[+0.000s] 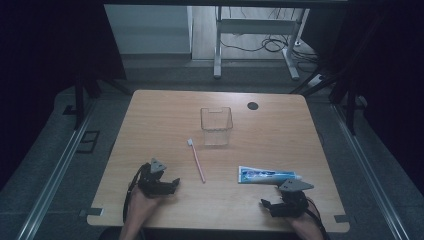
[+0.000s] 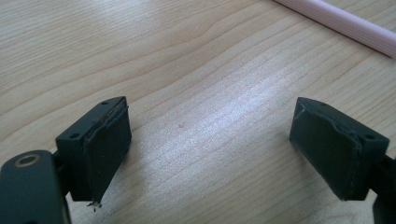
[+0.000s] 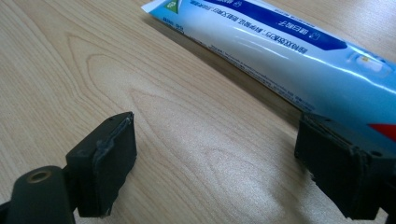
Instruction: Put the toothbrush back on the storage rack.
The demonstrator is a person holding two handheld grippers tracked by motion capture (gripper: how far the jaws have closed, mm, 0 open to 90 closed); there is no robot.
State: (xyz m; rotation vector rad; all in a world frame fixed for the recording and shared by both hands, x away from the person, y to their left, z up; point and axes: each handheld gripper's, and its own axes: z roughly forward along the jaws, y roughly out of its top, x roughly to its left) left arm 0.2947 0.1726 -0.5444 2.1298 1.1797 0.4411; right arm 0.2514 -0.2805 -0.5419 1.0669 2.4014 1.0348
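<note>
Left claw [image 1: 172, 184], near tabletop [image 1: 150, 120] front edge: spread wide, nothing gripped, aimed toward pink toothbrush [image 1: 196, 159] lying mid-tabletop, probably next pick. Right claw [image 1: 264, 204], front-right corner: likewise released, resting just short of toothpaste tube [image 1: 269, 174]. Clear cup [image 1: 216, 126], upright toward far edge; likely destination, apparently unfilled.

Container: a clear plastic cup [image 1: 216, 126] stands upright at 12 o'clock of the table's middle.
Grommet: a dark round hole [image 1: 252, 105] sits at 2 o'clock from the cup.
Table: light wood [image 1: 150, 120].
</note>
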